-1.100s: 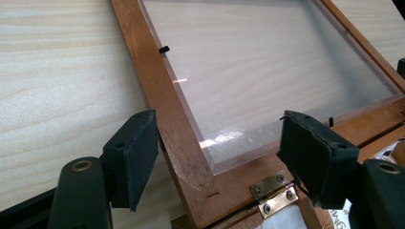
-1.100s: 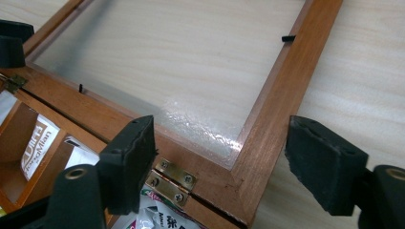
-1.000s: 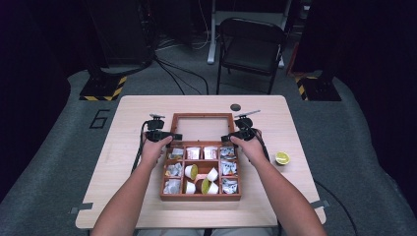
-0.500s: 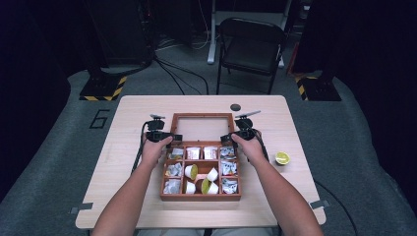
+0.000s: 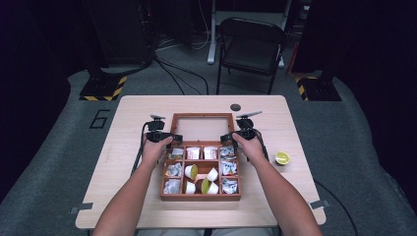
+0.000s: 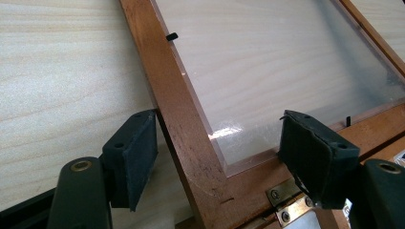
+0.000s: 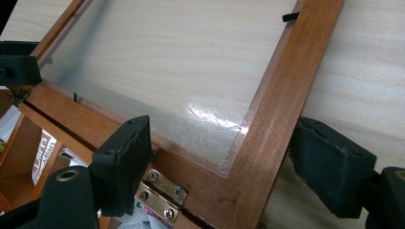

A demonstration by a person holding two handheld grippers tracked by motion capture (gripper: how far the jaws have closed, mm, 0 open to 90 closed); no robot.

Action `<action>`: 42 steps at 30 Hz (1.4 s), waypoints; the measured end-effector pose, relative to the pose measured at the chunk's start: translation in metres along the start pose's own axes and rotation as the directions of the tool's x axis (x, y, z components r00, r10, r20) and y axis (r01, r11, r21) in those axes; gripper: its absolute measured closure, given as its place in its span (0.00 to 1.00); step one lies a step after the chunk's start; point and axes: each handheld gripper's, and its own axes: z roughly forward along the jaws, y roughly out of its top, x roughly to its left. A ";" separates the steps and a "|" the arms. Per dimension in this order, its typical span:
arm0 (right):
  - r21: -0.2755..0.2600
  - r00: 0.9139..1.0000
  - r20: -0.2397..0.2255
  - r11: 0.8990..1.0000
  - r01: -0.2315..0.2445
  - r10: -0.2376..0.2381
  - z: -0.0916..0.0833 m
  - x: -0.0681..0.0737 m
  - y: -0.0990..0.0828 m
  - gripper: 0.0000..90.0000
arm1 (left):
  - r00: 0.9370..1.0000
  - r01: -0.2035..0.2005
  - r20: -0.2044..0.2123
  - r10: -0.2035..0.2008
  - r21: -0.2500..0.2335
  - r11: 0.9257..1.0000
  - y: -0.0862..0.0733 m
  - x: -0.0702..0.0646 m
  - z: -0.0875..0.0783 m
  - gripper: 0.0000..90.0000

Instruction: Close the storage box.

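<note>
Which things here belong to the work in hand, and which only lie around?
In the job: box, its lid, left tongs, right tongs.
Lying about: lime half, black disc, chair.

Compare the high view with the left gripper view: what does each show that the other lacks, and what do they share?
High view, not the other: the chair, the lime half and the box with filled compartments. Left gripper view, not the other: a brass hinge and a black clip on the lid's frame. Both: the open lid with its clear pane, the table, and the left gripper, jaws open astride the frame's corner.
</note>
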 end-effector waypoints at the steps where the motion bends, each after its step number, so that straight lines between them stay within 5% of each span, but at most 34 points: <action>1: -0.001 1.000 0.001 1.000 0.000 0.000 0.000 0.000 0.000 0.24 | 1.000 0.000 0.002 0.000 0.001 1.000 0.000 0.000 0.000 0.32; 20: -0.013 1.000 -0.012 1.000 -0.005 0.004 -0.001 -0.001 -0.001 0.25 | 1.000 0.019 0.009 -0.019 0.001 1.000 0.001 0.002 0.001 0.34; 23: -0.017 1.000 -0.015 1.000 -0.021 0.020 0.000 -0.001 0.000 0.26 | 0.998 0.042 0.036 -0.043 0.006 0.999 -0.001 0.004 0.004 0.33; 42: -0.045 1.000 0.000 0.999 0.008 -0.008 -0.003 0.002 0.000 0.27 | 1.000 0.009 0.012 -0.009 -0.010 1.000 0.001 0.000 -0.001 0.35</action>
